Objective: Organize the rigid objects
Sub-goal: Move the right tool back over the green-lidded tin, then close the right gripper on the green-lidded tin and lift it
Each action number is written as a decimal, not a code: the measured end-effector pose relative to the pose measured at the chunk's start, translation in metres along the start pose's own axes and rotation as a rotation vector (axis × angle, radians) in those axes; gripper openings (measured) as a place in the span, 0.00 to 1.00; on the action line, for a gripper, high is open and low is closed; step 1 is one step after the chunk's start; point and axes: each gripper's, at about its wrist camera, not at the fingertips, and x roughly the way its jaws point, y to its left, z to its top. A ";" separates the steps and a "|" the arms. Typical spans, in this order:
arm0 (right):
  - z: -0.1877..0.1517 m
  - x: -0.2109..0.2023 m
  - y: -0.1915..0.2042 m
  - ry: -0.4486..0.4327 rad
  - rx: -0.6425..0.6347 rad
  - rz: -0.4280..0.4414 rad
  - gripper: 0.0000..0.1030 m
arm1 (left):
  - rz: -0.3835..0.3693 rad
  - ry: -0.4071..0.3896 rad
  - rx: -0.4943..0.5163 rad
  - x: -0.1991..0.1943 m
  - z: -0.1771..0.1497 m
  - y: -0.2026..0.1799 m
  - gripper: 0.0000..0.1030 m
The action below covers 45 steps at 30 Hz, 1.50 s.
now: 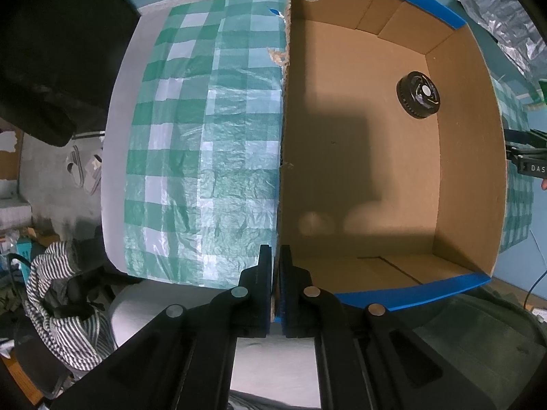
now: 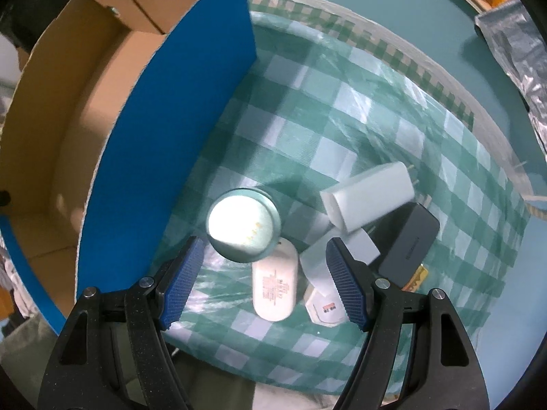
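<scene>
Below, the left gripper (image 1: pixel 276 273) has its jaws pinched tight on the near end of the left wall of an open brown cardboard box with blue outer faces (image 1: pixel 359 171). Inside that box, toward its far right corner, a small black round ribbed part with a pale centre (image 1: pixel 417 95) lies alone on the floor of the box. To the left of the box spreads a green-and-white checked plastic tablecloth (image 1: pixel 205 136).

On the other side of the box, the right gripper (image 2: pixel 261 278) points down with its jaws standing wide and nothing between the pads. Just beyond its fingertips lies a cluster of objects on the cloth: a round glass-topped metal tin (image 2: pixel 243 223), a white oval pill-shaped case with red print (image 2: pixel 274 287) touching it, a white rectangular charger with prongs (image 2: pixel 367 198), a smaller white plug adapter (image 2: pixel 323 304), and a dark grey flat rectangular power bank (image 2: pixel 408 242). The tin sits just beside the blue wall of the box.
</scene>
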 end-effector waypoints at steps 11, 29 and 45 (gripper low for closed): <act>0.007 0.017 0.008 0.000 -0.030 -0.034 0.72 | 0.006 -0.005 0.001 0.000 -0.001 -0.001 0.04; 0.016 0.025 0.010 -0.012 -0.045 -0.015 0.42 | 0.003 0.002 0.004 -0.002 -0.003 -0.002 0.04; 0.017 -0.021 0.015 -0.051 -0.064 -0.003 0.42 | -0.003 0.006 0.000 0.000 -0.003 -0.002 0.04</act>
